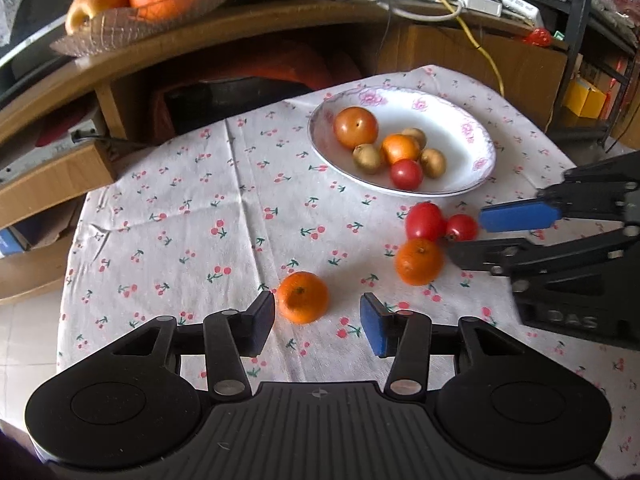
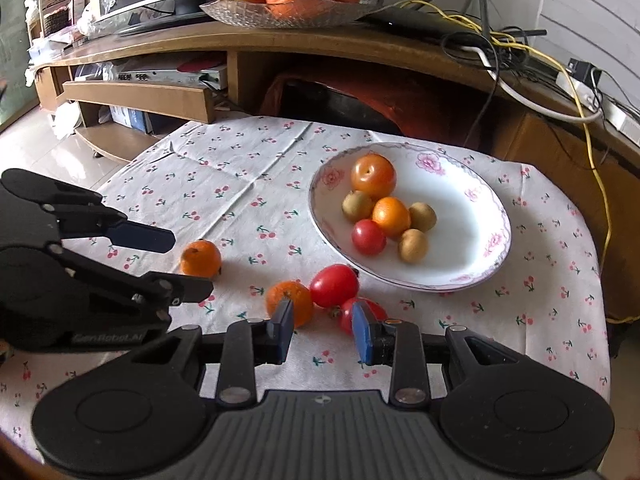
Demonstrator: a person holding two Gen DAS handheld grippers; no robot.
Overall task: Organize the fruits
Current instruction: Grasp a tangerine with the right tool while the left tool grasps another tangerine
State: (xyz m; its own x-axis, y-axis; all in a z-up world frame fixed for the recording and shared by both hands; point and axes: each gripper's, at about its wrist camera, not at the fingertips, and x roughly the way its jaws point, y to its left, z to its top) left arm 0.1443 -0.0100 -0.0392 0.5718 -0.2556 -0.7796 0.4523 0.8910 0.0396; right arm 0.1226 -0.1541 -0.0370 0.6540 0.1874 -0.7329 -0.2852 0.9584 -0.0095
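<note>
While both grippers gape empty, two glossy tomatoes (image 2: 334, 285) touch; dimpled mandarins (image 1: 303, 297) sit apart.

The left gripper (image 1: 318, 322) sits at the bottom centre of its own view, jaws spread wide apart and empty. The right gripper (image 2: 322, 330), low in its own frame, likewise has parted jaws, gripping nothing.
</note>
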